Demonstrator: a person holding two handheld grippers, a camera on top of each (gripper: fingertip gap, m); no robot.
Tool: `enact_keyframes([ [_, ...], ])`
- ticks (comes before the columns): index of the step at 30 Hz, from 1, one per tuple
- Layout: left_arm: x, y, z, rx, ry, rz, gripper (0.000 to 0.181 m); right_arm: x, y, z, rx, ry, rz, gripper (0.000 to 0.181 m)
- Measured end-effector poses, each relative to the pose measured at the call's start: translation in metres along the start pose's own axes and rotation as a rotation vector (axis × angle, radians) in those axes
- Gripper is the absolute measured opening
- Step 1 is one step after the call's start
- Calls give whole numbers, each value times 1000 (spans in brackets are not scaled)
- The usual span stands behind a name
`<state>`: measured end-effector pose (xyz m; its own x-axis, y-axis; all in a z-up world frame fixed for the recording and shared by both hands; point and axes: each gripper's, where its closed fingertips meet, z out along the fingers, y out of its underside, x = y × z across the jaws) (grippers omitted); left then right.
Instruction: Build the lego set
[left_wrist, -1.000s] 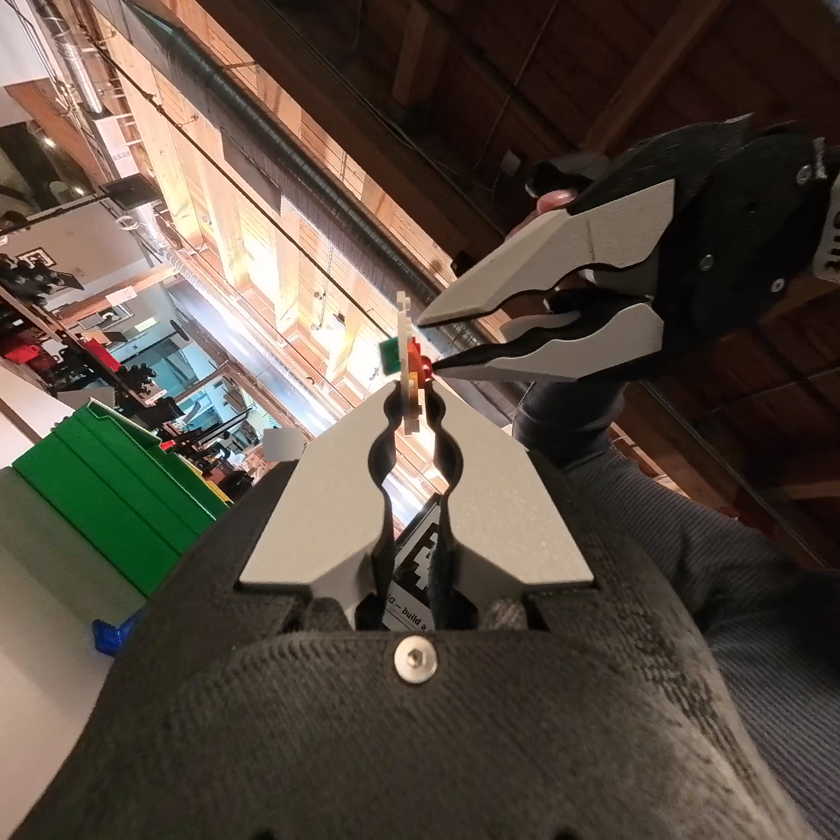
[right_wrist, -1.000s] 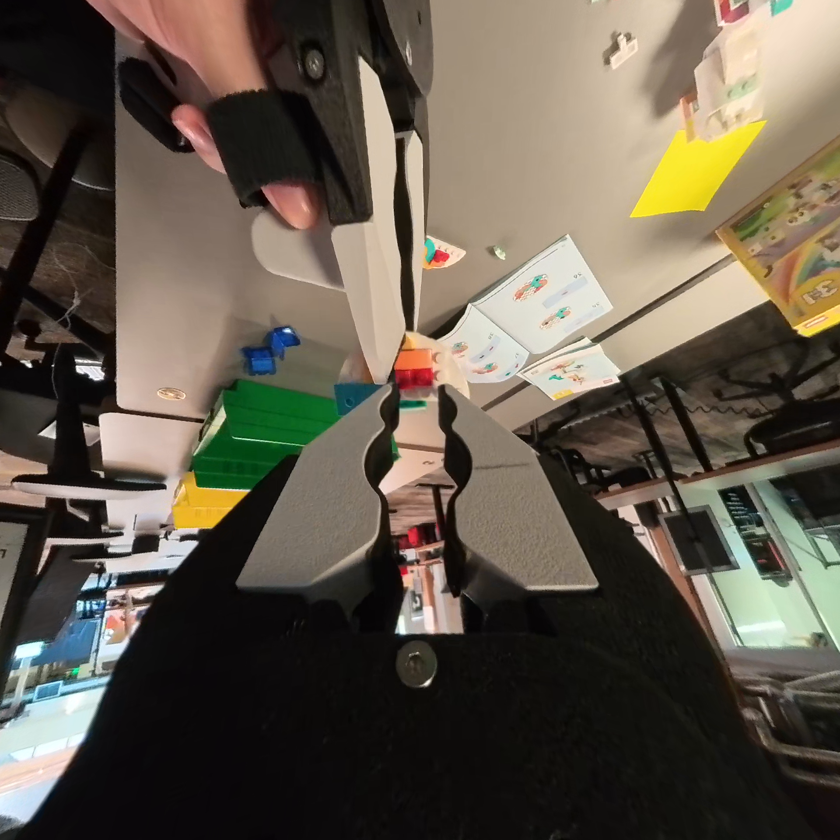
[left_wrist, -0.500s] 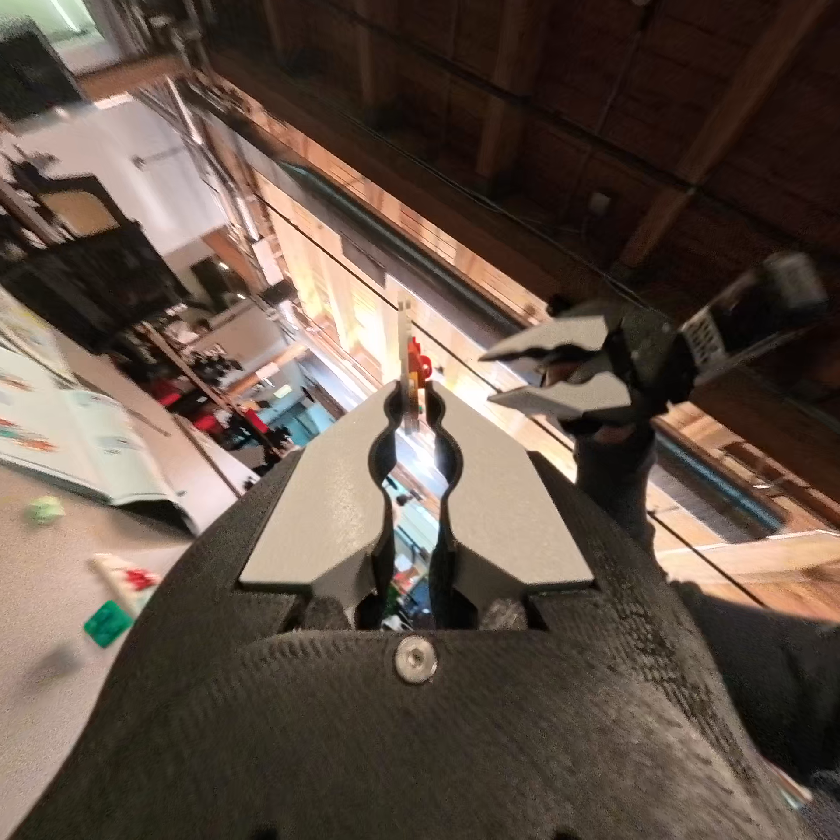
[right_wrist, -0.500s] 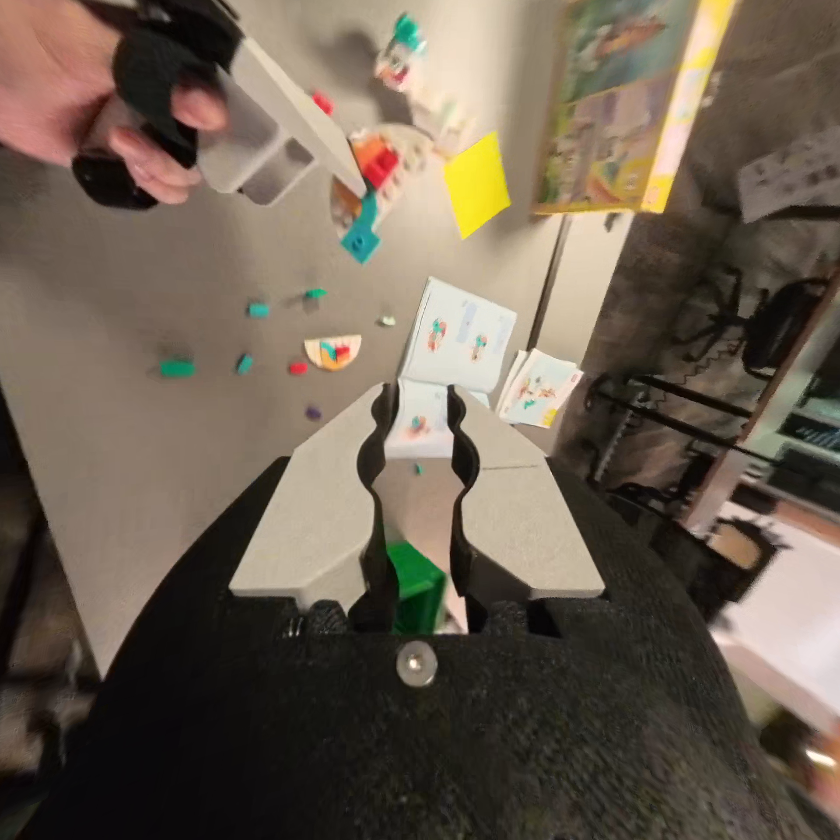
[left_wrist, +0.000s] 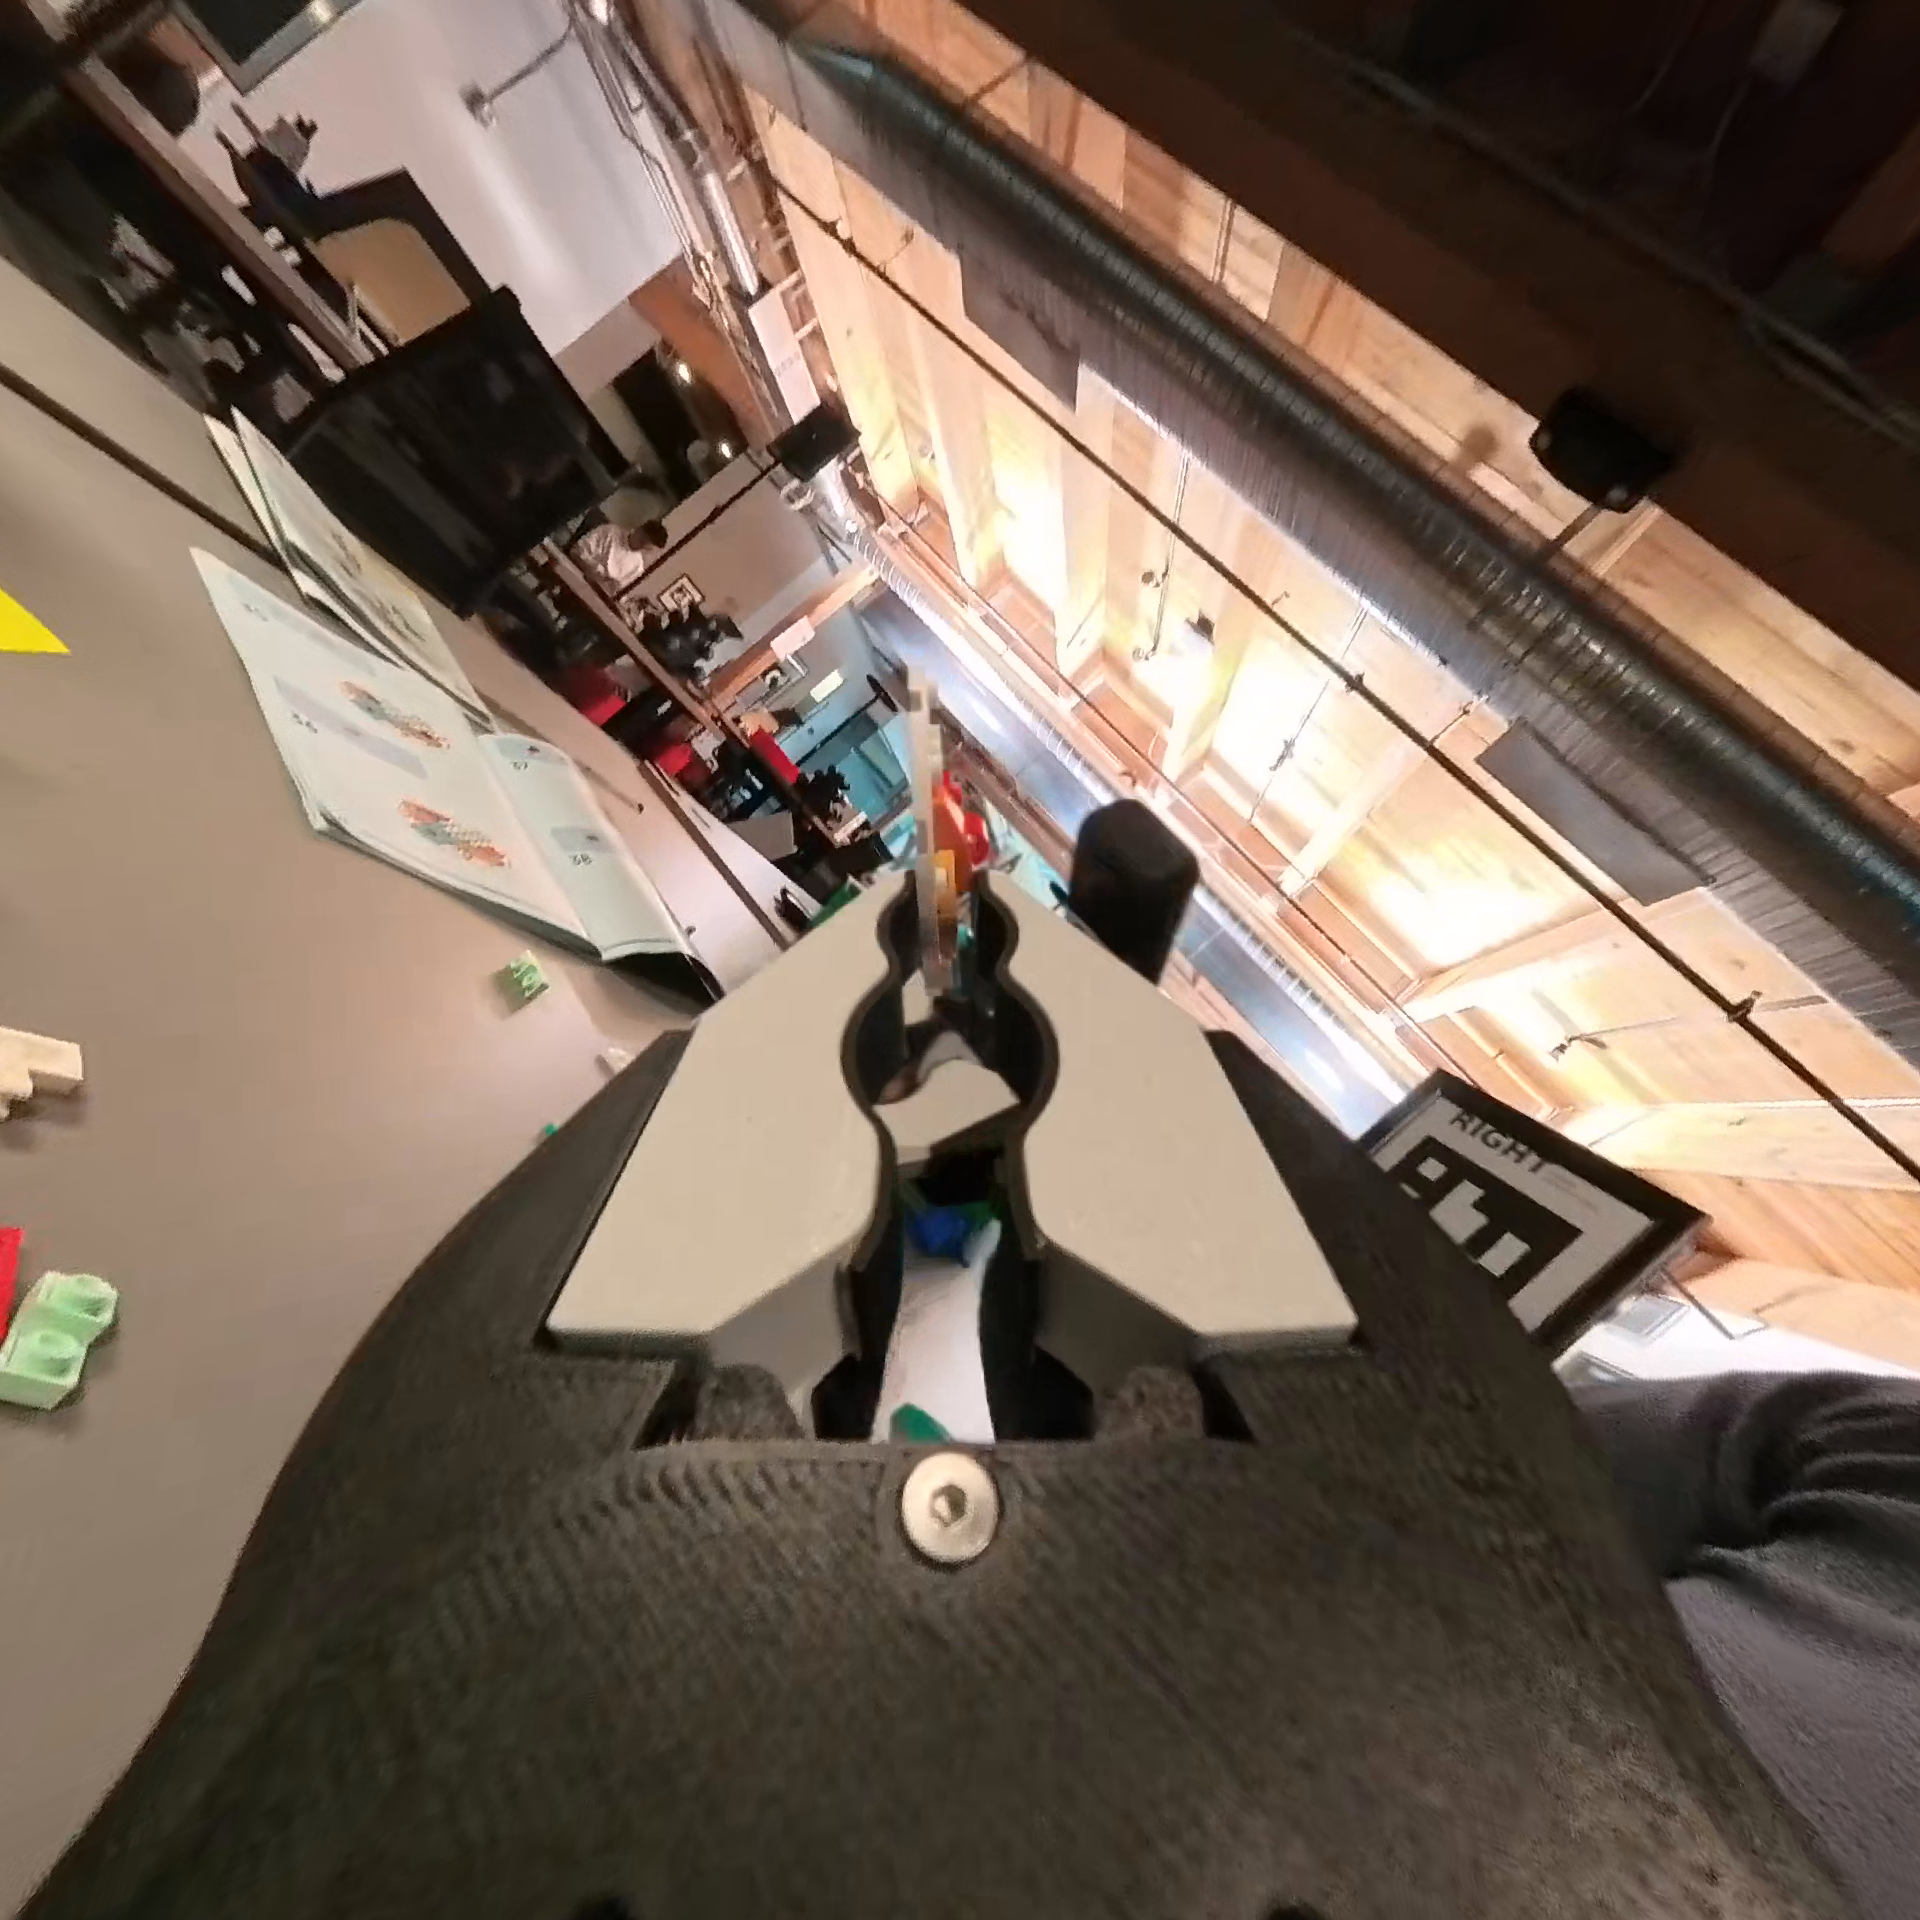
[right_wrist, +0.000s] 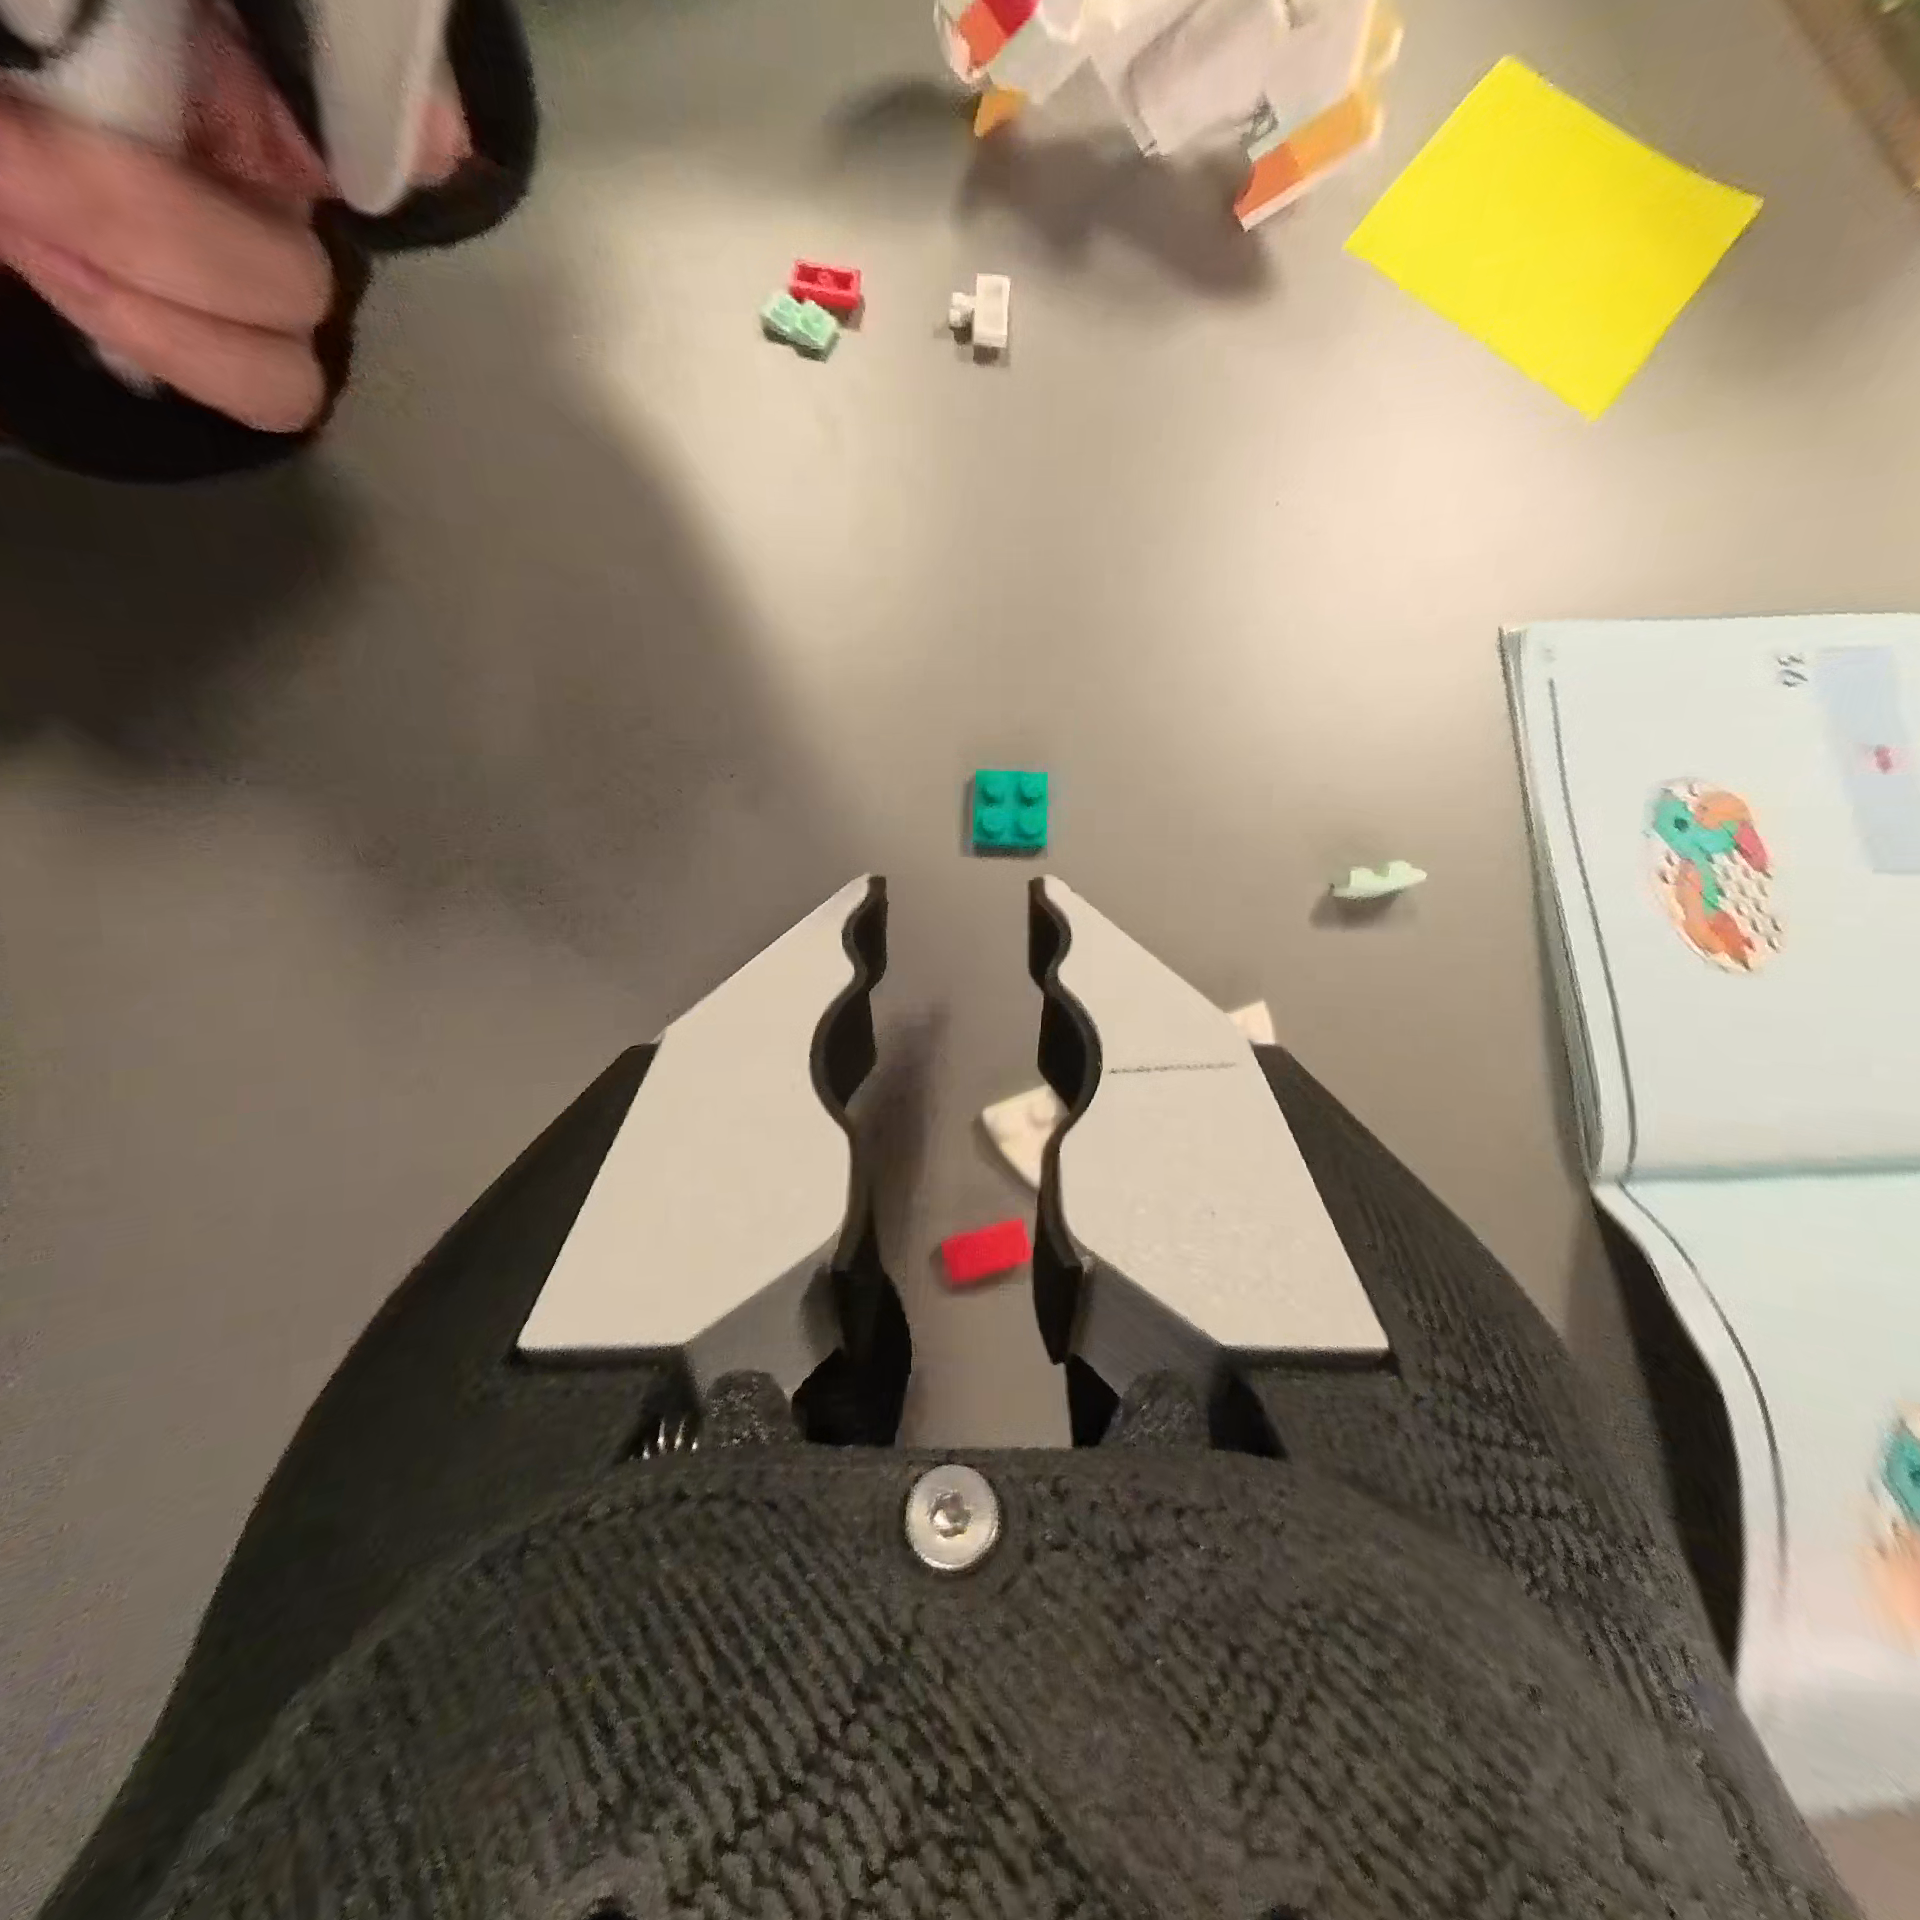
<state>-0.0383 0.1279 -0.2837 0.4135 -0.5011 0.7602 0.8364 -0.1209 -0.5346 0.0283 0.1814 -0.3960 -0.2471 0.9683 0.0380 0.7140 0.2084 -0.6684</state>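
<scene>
One edge-on lego plate (left_wrist: 928, 842), upright between jaws.

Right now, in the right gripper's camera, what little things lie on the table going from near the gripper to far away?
Near to far: red brick between the fingers → white wedge plate → teal square plate → white clip piece, with the red and mint bricks about level with it → yellow paper.

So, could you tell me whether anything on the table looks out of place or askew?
Only mildly: loose bricks lie scattered, and a pale green piece near the instruction booklet rests tipped on its side. The teal brick sits studs up.
</scene>
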Motion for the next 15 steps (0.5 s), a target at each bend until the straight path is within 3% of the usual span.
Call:
enact_keyframes([
  [8,-2,9,4,-21,75,-165,7,7,-1,27,-16,-114,-40,25],
  [11,-8,17,5,-62,32,-190,8,6,-2,28,-15,-144,-50,14],
  [15,-8,42,0,-166,1,-307,7,-2,-5,14,-26,-154,-108,13],
])
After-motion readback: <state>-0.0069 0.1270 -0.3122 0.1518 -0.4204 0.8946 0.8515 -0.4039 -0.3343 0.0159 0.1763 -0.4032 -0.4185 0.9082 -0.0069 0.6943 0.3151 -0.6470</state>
